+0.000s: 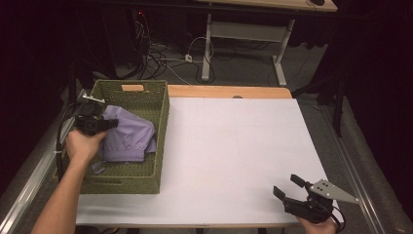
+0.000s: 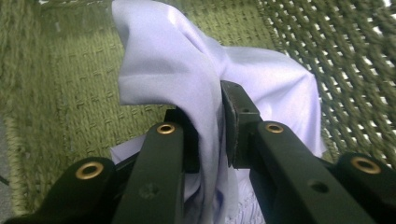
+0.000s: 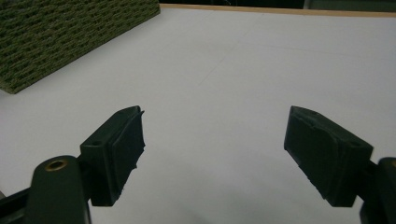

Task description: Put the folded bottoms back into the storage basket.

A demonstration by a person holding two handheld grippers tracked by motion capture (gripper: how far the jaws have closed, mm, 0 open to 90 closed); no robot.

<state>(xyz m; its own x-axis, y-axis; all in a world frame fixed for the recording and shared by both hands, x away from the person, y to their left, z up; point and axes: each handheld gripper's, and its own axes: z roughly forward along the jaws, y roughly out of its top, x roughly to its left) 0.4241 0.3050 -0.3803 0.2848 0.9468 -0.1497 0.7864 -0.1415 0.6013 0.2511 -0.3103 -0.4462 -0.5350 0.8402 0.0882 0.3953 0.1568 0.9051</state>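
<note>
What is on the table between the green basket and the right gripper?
Nothing: in the high view, the white table surface between the woven basket and the right gripper is bare. The right gripper view shows the same bare stretch.

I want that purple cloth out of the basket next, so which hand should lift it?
Left. Its tool is already shut on the purple cloth inside the basket; the right tool sits open, far across the table.
</note>
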